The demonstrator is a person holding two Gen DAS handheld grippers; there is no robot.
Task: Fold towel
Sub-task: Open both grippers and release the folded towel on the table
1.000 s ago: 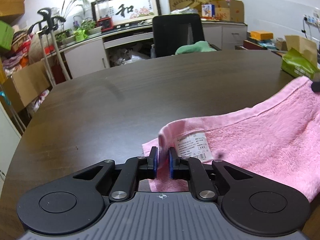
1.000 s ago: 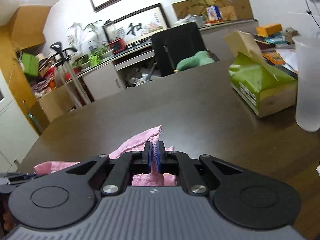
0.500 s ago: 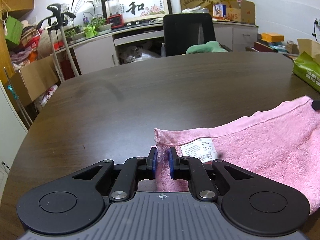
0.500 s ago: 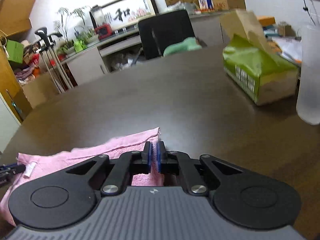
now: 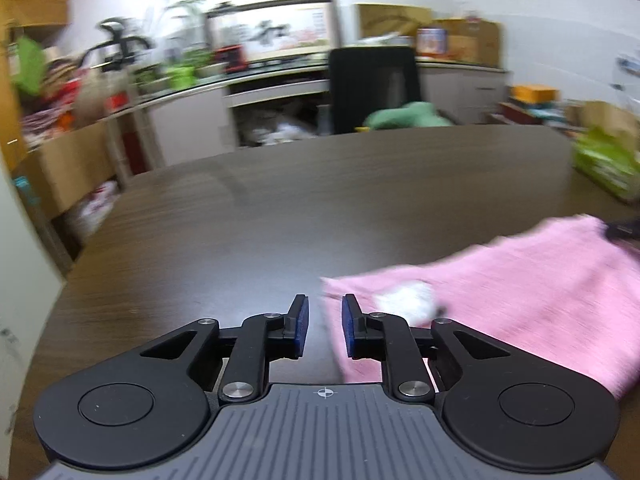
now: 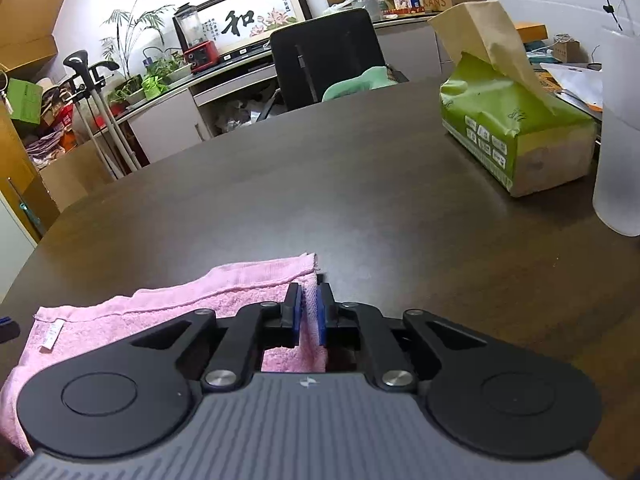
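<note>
Being pinched between the right gripper (image 6: 307,312) pads, 1 towel (image 6: 168,312) corner is being anchored; the left gripper (image 5: 323,322) is spread, empty, beside the towel.

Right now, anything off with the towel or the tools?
Asymmetric grip: the left tool is open, its pads clear of the pink towel, whose labelled corner lies just to its right. The right tool pinches the other corner, pads nearly closed on the cloth. The towel lies doubled on the table; nothing spilled or damaged.
</note>
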